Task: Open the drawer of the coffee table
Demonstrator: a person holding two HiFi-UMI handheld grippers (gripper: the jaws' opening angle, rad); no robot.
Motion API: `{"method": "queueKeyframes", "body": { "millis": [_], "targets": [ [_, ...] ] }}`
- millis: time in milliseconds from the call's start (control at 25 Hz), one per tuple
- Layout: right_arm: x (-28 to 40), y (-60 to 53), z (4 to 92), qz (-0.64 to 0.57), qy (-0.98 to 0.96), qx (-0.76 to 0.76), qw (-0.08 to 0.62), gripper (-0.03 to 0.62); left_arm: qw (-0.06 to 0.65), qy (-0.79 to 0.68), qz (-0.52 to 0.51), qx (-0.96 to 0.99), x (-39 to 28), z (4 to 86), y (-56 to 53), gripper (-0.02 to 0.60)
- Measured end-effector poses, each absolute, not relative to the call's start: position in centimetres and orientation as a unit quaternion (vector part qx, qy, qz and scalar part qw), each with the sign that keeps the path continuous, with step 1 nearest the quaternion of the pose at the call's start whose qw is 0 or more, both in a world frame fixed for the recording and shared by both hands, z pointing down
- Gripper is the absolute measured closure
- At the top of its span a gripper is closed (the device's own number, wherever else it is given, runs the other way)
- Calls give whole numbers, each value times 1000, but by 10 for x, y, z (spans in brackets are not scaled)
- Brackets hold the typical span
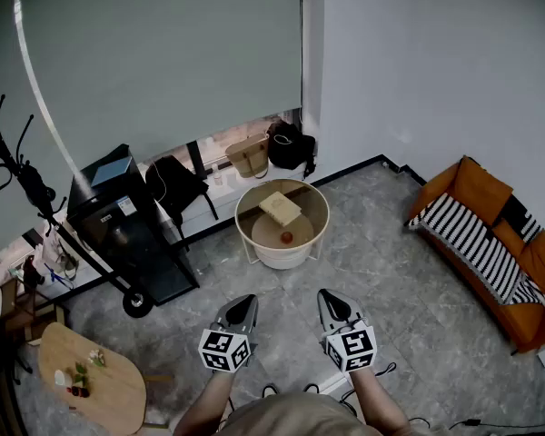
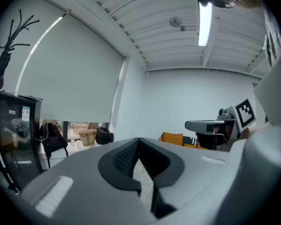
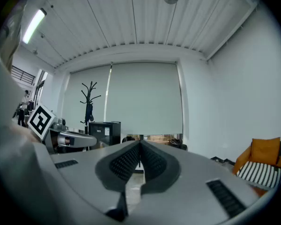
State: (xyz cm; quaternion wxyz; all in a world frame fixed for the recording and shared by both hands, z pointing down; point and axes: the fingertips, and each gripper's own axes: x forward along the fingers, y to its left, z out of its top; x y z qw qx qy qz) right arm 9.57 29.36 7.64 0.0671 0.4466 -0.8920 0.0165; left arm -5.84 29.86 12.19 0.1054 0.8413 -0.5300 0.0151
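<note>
Left gripper (image 1: 244, 300), right gripper (image 1: 326, 295) closed; drawer indiscernible.

Orange sofa (image 1: 480, 189), coat rack (image 1: 27, 182)

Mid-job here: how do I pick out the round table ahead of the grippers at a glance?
Start at the big grey roller blind on the far wall; just below its lower right corner stands the round table. It is a white drum with a see-through top, showing a tan box and a small red ball, unlike the flat wooden oval table at lower left.
</note>
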Motion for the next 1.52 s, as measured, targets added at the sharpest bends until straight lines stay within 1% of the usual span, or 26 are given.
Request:
{"method": "queueKeyframes", "body": {
  "millis": [200,480,640,760,920,1080,1280,1520],
  "targets": [
    [89,292,81,8,-892,446,71,589,78,-532,10,843,-63,109,296,575],
    [101,286,71,-2,-887,459,49,589,72,-531,9,844,-56,104,288,575],
    [96,286,73,-2,-888,456,64,589,74,-528,15,846,-55,105,287,575],
    [88,288,85,9,-888,451,86,589,79,-526,19,846,-60,112,289,575],
    [81,286,96,19,-889,450,82,589,89,-525,22,846,-72,124,289,575],
    [76,284,105,4,-886,453,99,589,92,-523,27,847,-86,137,287,575],
    [75,287,126,20,-881,458,119,589,125,-523,31,843,-102,164,283,575],
    [80,256,147,39,-878,461,123,589,130,-521,48,842,-107,178,251,575]
  ]
}}
